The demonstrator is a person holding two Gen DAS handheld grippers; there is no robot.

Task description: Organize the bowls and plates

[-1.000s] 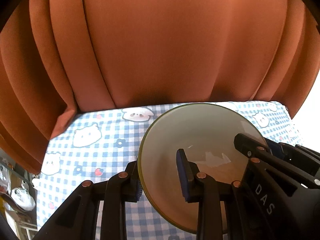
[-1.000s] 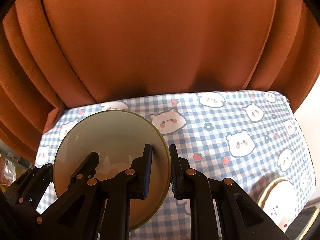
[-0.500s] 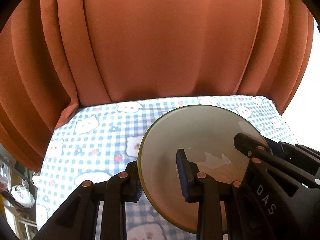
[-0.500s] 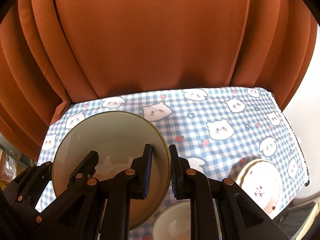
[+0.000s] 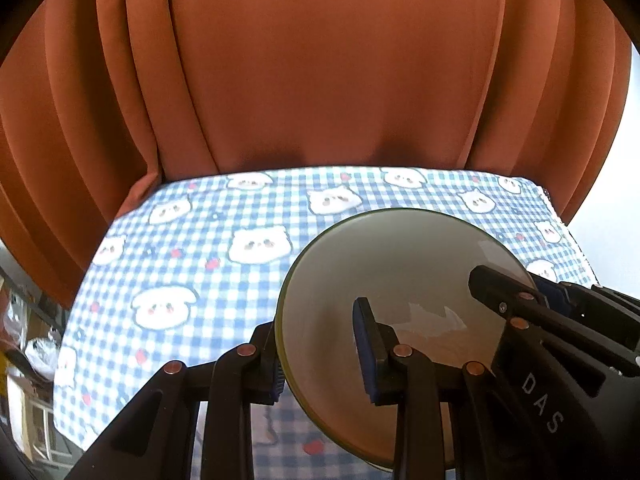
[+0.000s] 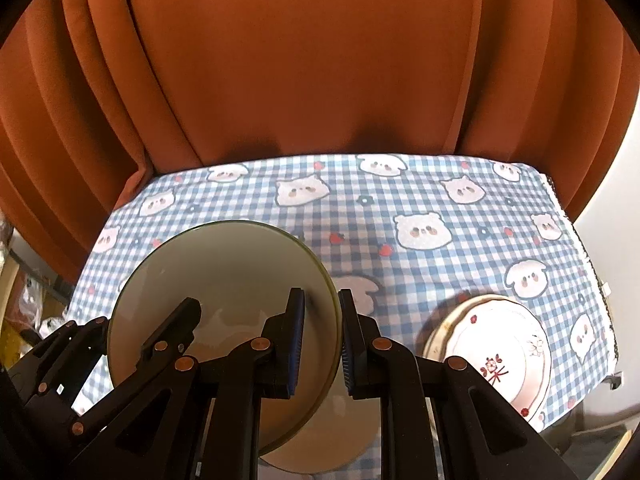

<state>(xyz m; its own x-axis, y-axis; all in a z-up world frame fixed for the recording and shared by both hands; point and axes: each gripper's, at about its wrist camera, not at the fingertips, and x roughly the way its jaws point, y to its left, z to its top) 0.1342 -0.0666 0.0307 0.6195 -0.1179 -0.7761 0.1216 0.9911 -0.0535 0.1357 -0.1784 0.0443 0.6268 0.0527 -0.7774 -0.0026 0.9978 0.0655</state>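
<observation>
- We hold one pale bowl point(image 5: 392, 280) w/ both grippers, up above the table point(image 5: 192, 264), tilted so we look into it.
- Left gripper point(image 5: 320, 356): fingers clamped on the bowl's left rim, one finger inside, one outside.
- Right gripper point(image 6: 322, 344): fingers clamped on the right rim, same way; grip unchanged vs a sec ago.
- Vs earlier: the bowl keeps its place between the fingers, but the checked cloth w/ bear faces has slid in view, more of it showing on the left side.
- Right wrist view now shows a floral plate point(image 6: 500, 360) on the table at lower right, fuller than before.
- A second light dish point(image 6: 344, 432) is now below the held bowl, partly hidden.
- Orange curtain point(image 5: 320, 80) behind the table, as before.
</observation>
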